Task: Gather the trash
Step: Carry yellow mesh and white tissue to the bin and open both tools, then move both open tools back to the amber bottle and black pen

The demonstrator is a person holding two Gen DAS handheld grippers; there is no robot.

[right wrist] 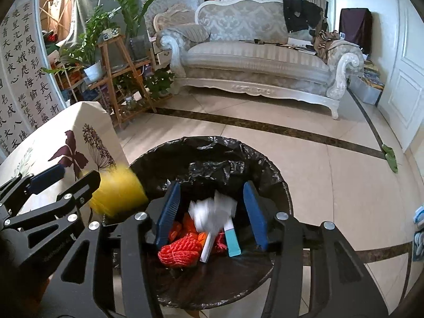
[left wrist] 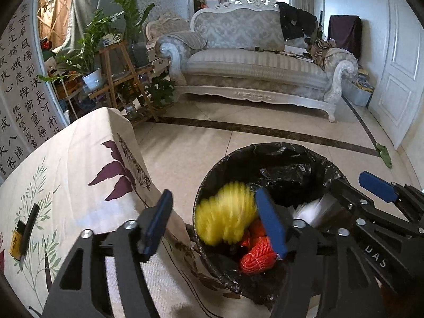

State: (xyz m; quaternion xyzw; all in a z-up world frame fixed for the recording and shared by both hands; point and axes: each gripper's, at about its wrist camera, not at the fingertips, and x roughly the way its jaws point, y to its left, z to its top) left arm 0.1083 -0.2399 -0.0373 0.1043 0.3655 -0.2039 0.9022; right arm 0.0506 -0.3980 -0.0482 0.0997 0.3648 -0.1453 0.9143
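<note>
- Left hand-held gripper point(left wrist: 214, 220) hangs spread over the black-lined trash bin point(left wrist: 265, 153); a blurred yellow item point(left wrist: 225, 214) drops free, pinched by nothing.
- Right hand-held gripper point(right wrist: 212, 212) is also spread; blurred white paper point(right wrist: 212, 212) falls between its fingers onto the orange rope point(right wrist: 180, 251).
- A small yellow-and-black item point(left wrist: 20, 238) waits on the cloth-covered desk point(left wrist: 79, 159).

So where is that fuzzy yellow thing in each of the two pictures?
Left wrist view: the yellow thing is low in the middle, blurred, over the left side of the bin, beside the orange cord.
Right wrist view: it is at the lower left, at the bin's left rim, beside the left gripper.
Shared landmark: the black-lined bin.
</note>
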